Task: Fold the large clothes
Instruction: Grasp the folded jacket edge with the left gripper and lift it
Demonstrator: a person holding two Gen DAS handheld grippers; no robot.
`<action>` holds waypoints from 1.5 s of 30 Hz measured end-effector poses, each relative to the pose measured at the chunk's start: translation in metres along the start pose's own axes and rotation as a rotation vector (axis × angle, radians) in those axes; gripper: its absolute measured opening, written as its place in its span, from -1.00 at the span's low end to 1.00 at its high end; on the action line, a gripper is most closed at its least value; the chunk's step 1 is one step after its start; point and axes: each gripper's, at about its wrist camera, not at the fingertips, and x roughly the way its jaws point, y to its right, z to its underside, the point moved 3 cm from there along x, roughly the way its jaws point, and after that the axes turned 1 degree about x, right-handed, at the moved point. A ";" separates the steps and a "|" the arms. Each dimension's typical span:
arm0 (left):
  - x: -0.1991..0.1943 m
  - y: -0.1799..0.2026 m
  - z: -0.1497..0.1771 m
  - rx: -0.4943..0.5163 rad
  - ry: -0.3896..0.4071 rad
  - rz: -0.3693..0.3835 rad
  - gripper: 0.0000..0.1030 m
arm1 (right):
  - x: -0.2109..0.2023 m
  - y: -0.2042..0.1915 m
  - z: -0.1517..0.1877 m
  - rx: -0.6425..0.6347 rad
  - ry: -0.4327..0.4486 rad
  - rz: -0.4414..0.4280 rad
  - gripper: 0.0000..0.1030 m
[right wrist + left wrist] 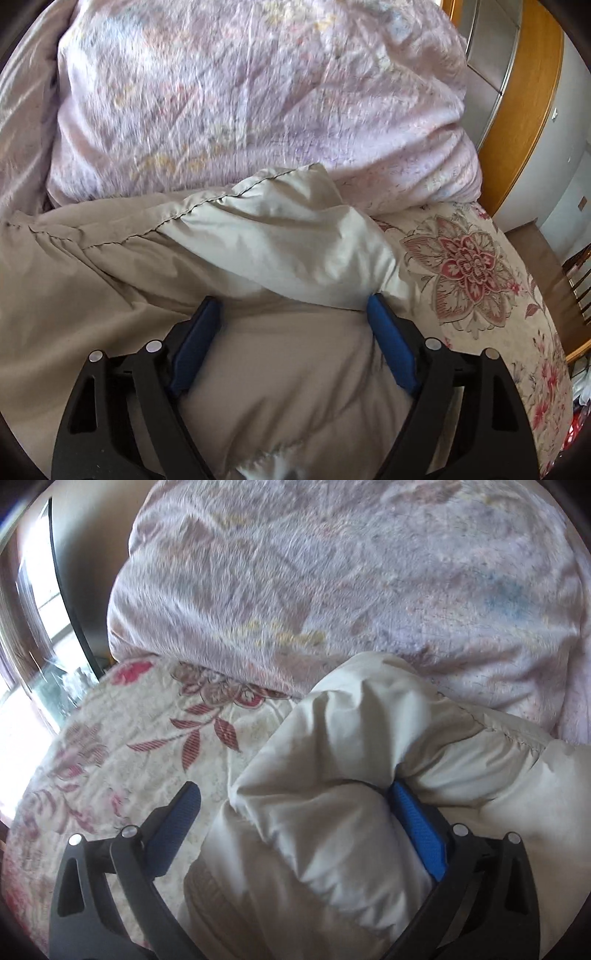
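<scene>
Both grippers' jaws wide apart around puffy beige jacket [332,775] [277,240] on floral bedspread [129,738] [480,277].

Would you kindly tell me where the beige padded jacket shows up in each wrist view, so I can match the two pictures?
Left wrist view: the beige padded jacket fills the lower right, between the left tool's fingers.
Right wrist view: the jacket covers the lower left and centre, between the right tool's fingers.
Shared landmark: the pale pink quilt bunched behind it.

No text, label, brand or number can be read anywhere (both views are slightly blurred).
</scene>
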 end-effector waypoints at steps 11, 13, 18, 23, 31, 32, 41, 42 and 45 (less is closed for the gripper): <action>0.013 -0.003 0.005 0.022 -0.017 -0.001 0.97 | 0.008 0.000 0.002 0.007 -0.004 -0.011 0.68; 0.014 -0.003 0.005 0.026 -0.020 -0.005 0.97 | 0.010 0.000 0.002 0.006 -0.009 -0.015 0.69; 0.019 -0.002 0.004 0.016 -0.023 0.001 0.97 | 0.015 0.000 0.001 0.011 -0.017 -0.020 0.71; 0.011 -0.005 0.005 0.003 -0.011 0.006 0.97 | 0.011 0.002 0.002 0.024 -0.005 -0.032 0.71; -0.067 -0.054 0.025 -0.057 0.008 0.161 0.84 | -0.058 0.054 0.031 0.256 -0.007 -0.140 0.70; -0.078 -0.063 0.029 -0.056 0.016 0.170 0.84 | -0.070 0.068 0.041 0.323 -0.029 -0.154 0.70; -0.115 -0.120 0.083 -0.188 -0.078 0.274 0.72 | -0.095 0.101 0.119 0.626 -0.225 -0.421 0.54; -0.114 -0.118 0.087 -0.207 -0.094 0.288 0.70 | -0.092 0.101 0.122 0.649 -0.242 -0.444 0.51; -0.106 -0.120 0.103 -0.275 -0.150 0.343 0.61 | -0.085 0.093 0.134 0.722 -0.278 -0.546 0.37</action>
